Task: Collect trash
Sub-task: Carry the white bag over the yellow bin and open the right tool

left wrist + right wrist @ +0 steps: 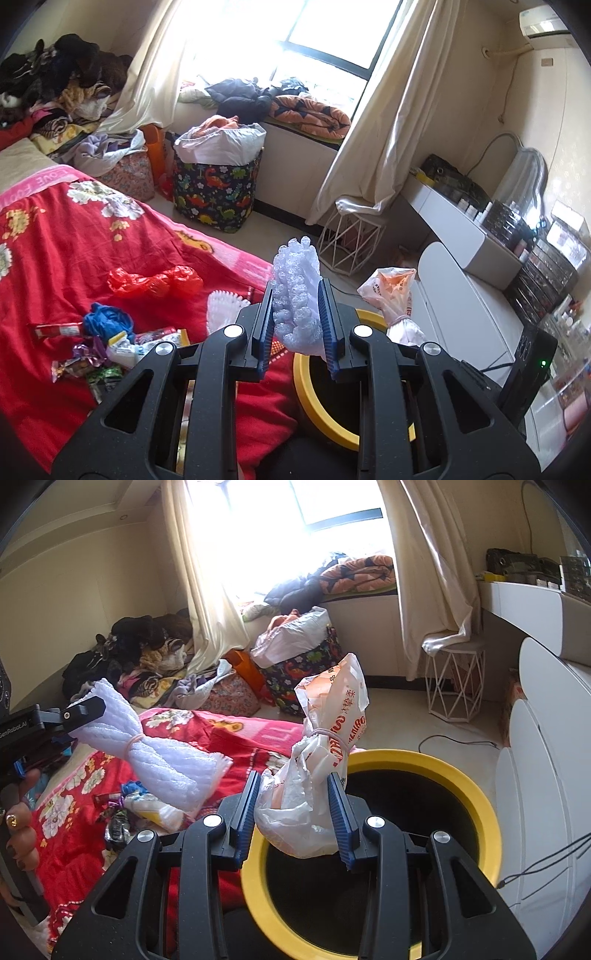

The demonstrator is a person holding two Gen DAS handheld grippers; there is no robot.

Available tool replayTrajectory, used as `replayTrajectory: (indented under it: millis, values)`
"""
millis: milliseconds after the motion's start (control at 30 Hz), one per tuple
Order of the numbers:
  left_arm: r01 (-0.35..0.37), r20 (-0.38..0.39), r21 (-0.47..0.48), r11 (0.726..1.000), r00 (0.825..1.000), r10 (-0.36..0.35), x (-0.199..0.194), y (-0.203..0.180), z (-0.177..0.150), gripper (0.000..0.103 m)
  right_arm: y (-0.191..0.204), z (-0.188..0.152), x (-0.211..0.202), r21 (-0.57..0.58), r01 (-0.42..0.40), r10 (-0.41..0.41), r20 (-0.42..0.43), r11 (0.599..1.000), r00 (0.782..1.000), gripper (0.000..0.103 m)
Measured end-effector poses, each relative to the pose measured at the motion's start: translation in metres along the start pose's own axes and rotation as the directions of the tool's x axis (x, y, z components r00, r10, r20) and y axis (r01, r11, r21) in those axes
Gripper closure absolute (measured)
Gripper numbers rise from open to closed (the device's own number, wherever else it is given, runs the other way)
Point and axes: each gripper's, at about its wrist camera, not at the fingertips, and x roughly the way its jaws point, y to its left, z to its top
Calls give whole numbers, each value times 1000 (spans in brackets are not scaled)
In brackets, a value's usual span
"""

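Note:
My left gripper (297, 295) is shut on a white foam-wrap bundle (295, 280) that stands up between the blue pads. The right wrist view shows the same bundle (147, 746), tied in the middle with a band and hanging over the bed. My right gripper (293, 779) is shut on a tied white and orange plastic bag (328, 720), held over the near rim of the black bin with the yellow rim (476, 794). That bag (391, 291) and the bin rim (306, 391) also show in the left wrist view. A red plastic bag (155, 282), a blue scrap (107, 321) and several wrappers (85, 365) lie on the red bedspread (55, 258).
A dinosaur-print basket (218, 188) stuffed with bags stands by the window bench. A white wire stool (351, 240) and a white dresser (461, 236) are to the right of the bin. Clothes are piled at the bed's far end (55, 81). A person's hand (18, 823) holds the left gripper.

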Motion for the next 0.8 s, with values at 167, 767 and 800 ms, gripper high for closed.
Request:
replayTrajectory:
  millis: [167, 767, 800]
  values:
    - [3, -19, 22, 1000, 1000, -3, 8, -10, -6, 86, -15, -4, -2, 29, 21, -20, -20, 999, 1000, 68]
    - [-4, -118, 103, 995, 993, 16, 52, -46, -30, 86, -57, -25, -2, 116, 71, -59, -100, 991, 993, 64]
    - [-3, -123, 108, 994, 992, 16, 55, -48, -31, 85, -59, -25, -2, 120, 71, -59, -100, 990, 993, 63]
